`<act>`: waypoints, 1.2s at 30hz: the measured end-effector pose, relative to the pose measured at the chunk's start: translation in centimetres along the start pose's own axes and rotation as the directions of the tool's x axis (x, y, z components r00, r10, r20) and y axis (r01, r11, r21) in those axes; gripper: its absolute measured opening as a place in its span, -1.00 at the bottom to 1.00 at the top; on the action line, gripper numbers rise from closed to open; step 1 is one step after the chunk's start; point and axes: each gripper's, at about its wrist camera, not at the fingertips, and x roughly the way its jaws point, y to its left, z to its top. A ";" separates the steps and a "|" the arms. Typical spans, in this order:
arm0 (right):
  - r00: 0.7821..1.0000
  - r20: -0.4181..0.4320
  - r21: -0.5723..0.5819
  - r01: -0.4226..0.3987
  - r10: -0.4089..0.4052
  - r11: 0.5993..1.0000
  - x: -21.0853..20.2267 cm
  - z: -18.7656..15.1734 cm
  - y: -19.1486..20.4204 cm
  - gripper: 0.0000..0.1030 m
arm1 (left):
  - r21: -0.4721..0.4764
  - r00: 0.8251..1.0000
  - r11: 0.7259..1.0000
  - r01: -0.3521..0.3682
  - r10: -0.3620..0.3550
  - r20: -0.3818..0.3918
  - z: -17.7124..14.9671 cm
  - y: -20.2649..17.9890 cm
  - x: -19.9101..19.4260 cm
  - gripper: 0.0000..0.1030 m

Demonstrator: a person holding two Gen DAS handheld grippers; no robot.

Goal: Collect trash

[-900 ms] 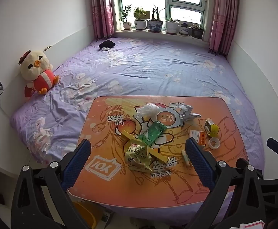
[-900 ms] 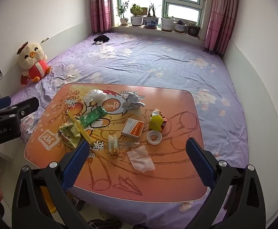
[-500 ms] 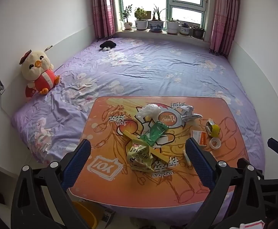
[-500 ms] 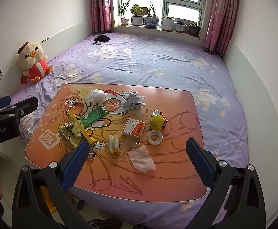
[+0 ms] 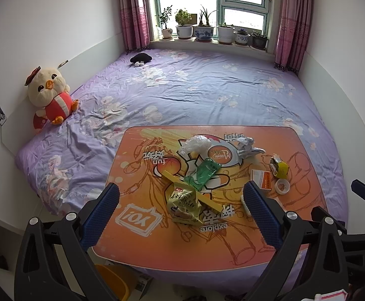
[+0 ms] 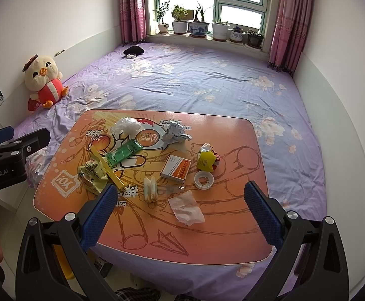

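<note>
Trash lies on an orange cartoon-print table [image 5: 232,240] [image 6: 220,235]: a yellow-green snack bag [image 5: 183,207] [image 6: 92,175], a green wrapper [image 5: 202,174] [image 6: 123,151], a white plastic wad [image 5: 195,144] [image 6: 126,125], crumpled foil [image 5: 246,145] [image 6: 174,133], an orange-white box [image 6: 176,169], a yellow carton [image 6: 206,160], a white lid [image 6: 203,179] and a clear wrapper [image 6: 187,208]. My left gripper [image 5: 181,217] is open and empty above the near edge, framing the snack bag. My right gripper [image 6: 182,212] is open and empty above the clear wrapper.
The table stands on a purple flowered bed [image 5: 207,90]. A plush chick [image 5: 49,95] sits at the left wall. Potted plants [image 5: 202,31] line the windowsill. A yellow bin [image 5: 114,286] shows below the table's near edge. The left gripper's body shows at the left of the right wrist view [image 6: 9,155].
Both views have shifted only slightly; the table and trash sit a little farther right in the left wrist view. Both grippers stay open. No trash has moved.
</note>
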 end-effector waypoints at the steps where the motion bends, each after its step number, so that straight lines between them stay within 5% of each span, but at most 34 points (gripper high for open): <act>1: 1.000 -0.001 0.000 -0.001 0.001 1.000 0.0 0.0 0.0 0.94 | 0.001 1.000 1.000 0.000 0.000 -0.001 0.0 0.1 0.0 0.91; 36: 1.000 -0.029 0.013 0.006 -0.005 1.000 1.1 -0.5 0.3 0.94 | 0.013 1.000 1.000 -0.011 0.011 -0.025 0.3 0.0 0.7 0.91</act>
